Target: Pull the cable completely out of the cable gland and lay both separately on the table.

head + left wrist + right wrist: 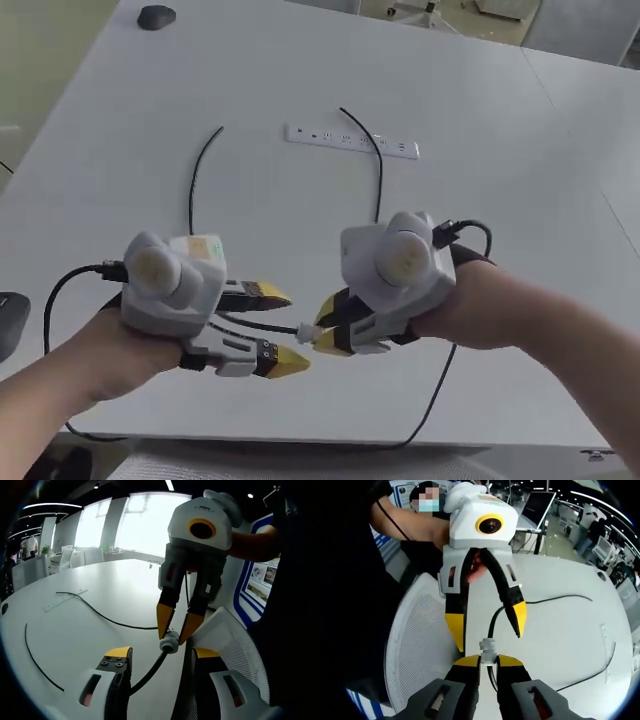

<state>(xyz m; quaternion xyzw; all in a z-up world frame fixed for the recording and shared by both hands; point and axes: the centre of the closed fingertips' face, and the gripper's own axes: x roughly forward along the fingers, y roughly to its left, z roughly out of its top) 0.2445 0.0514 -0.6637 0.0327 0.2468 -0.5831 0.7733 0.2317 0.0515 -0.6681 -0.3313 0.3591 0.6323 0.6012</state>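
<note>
Cable gland (303, 329) on a black cable (255, 323), lower centre of the head view, over the white table (480, 200).
Right gripper (490, 661) pinches the gland; left gripper (163, 654) is spread, with the cable running between its jaws.

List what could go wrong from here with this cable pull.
1. The left tongs stand open around the thin black cable, not clamped; a pull now could just slide along it.
2. The right tongs pinch the small white plastic cable gland at their yellow tips only; it may pop free and fall past the white table's near edge onto the white mesh chair.
</note>
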